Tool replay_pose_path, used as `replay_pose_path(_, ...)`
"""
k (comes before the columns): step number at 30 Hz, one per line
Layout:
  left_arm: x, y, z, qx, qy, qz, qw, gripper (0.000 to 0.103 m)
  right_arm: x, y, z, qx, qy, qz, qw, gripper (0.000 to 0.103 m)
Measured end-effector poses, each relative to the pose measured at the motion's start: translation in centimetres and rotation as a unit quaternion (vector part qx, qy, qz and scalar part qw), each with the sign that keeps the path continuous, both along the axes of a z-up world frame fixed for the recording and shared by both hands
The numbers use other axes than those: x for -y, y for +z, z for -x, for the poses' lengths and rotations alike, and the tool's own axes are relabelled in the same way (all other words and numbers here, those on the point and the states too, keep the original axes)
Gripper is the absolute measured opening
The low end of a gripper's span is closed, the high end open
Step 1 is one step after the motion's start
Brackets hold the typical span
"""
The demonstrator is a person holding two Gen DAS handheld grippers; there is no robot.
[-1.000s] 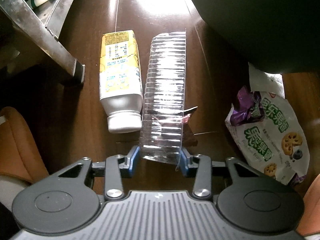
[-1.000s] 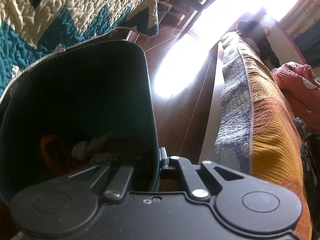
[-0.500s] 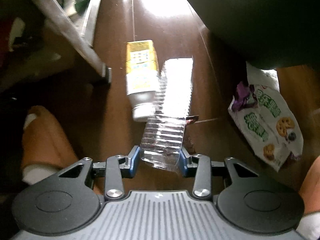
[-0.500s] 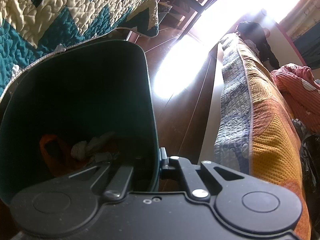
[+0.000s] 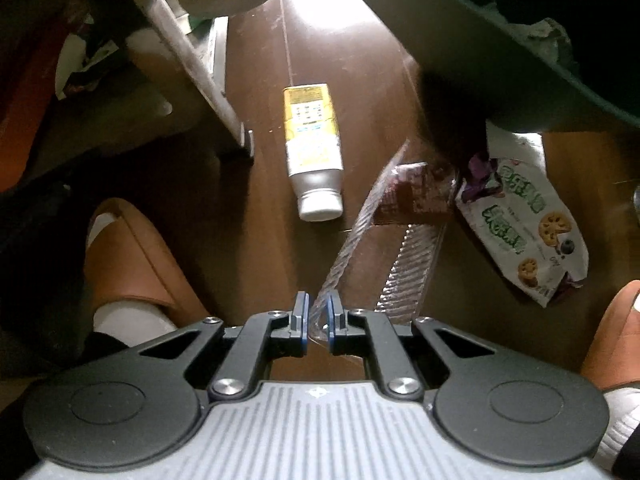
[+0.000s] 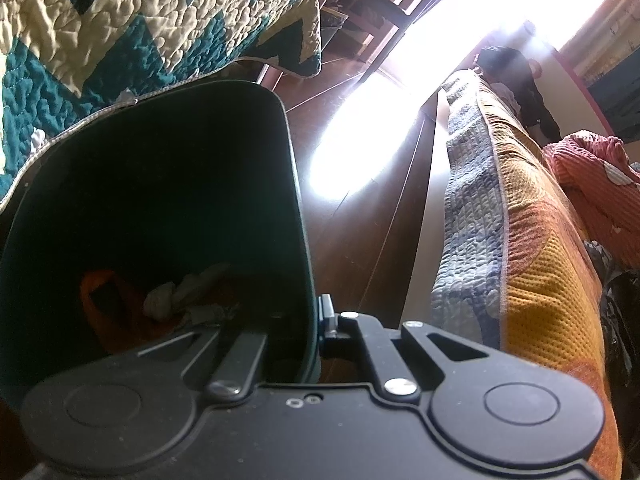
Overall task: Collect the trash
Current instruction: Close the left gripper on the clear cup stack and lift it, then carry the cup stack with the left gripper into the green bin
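My left gripper (image 5: 317, 314) is shut on the near end of a clear ribbed plastic tray (image 5: 362, 232), now squashed flat and lifted off the floor. A yellow and white bottle (image 5: 314, 152) lies on the brown floor ahead. A white snack bag (image 5: 524, 220) with cookie pictures lies to the right, under the dark green bin (image 5: 500, 48). My right gripper (image 6: 316, 332) is shut on the bin's rim (image 6: 306, 280) and holds the bin tilted; crumpled paper (image 6: 176, 292) and something orange lie inside.
A metal chair leg (image 5: 208, 80) stands left of the bottle. Brown slippers with white socks (image 5: 128, 264) are at the near left and far right. A quilted bed (image 6: 120, 32) and a sofa with an orange cover (image 6: 532, 264) flank the floor strip.
My left gripper closed tight on the tray, crushing it flat, and rose away from the floor. The bin came into view at the top right. The right gripper kept still.
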State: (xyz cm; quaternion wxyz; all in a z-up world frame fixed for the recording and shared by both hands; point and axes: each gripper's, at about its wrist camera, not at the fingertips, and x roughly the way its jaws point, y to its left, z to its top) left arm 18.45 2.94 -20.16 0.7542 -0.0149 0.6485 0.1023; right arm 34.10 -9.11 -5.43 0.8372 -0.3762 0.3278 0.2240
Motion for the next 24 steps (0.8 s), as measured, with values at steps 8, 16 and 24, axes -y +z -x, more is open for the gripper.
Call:
replay_pose_path(8,-0.3,2.2,0.7,-0.012,-0.029,0.012,0.9994,0.008,-0.2,0.0,0.2,0.001,0.003,-0.001,1.0,0.004)
replay_pose_path(16,-1.9,7.9,2.6,0.002,-0.05,0.028,0.9984,0.008,0.1,0.0,-0.2,-0.004,-0.008,-0.004,1.0,0.003)
replay_pose_path(24,-3.1,15.1,4.6,0.026,-0.064,0.033,0.997,0.008,0.2,0.0,-0.4,-0.003,-0.009,0.0,1.0,0.003)
